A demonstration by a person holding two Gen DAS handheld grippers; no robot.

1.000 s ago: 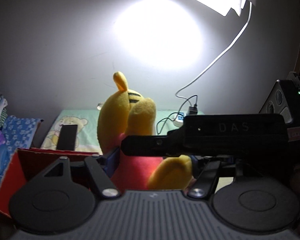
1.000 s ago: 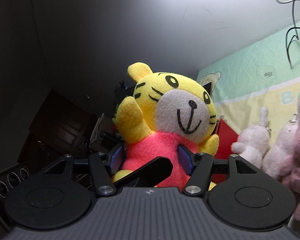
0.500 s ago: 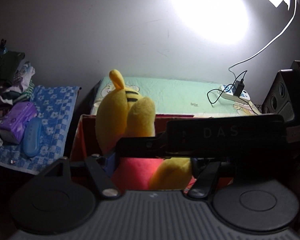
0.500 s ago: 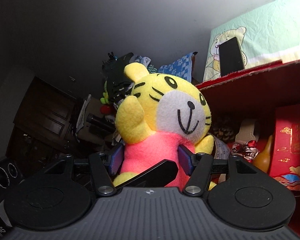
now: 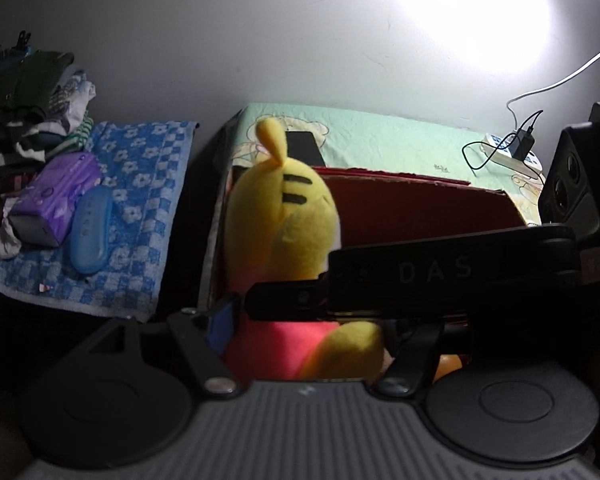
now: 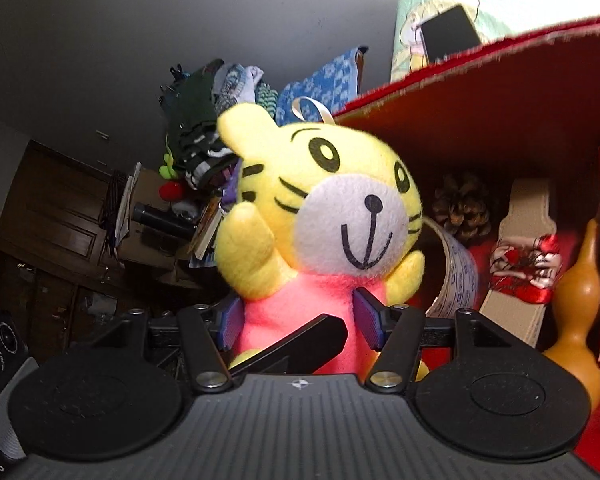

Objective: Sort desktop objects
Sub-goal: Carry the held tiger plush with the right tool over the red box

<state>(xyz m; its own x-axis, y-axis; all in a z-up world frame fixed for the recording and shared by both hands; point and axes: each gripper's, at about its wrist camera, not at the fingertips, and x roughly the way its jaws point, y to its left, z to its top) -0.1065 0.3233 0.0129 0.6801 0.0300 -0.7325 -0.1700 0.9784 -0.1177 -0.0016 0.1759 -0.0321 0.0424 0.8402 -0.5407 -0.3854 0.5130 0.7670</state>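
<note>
Left wrist view: at frame centre the left gripper (image 5: 312, 332), its jaws opening, has the tiger plush (image 5: 288, 232) between its pads above the red box (image 5: 420, 208), likely to drop it in. Right wrist view: the right gripper (image 6: 300, 320) pinches the plush's pink body, steadying it beside the pine cone (image 6: 462, 208) and gourd (image 6: 576, 308) already boxed.

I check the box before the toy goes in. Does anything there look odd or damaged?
The red box has a frayed, ragged top edge. Inside, the pine cone and gourd lie loose but look intact.
</note>
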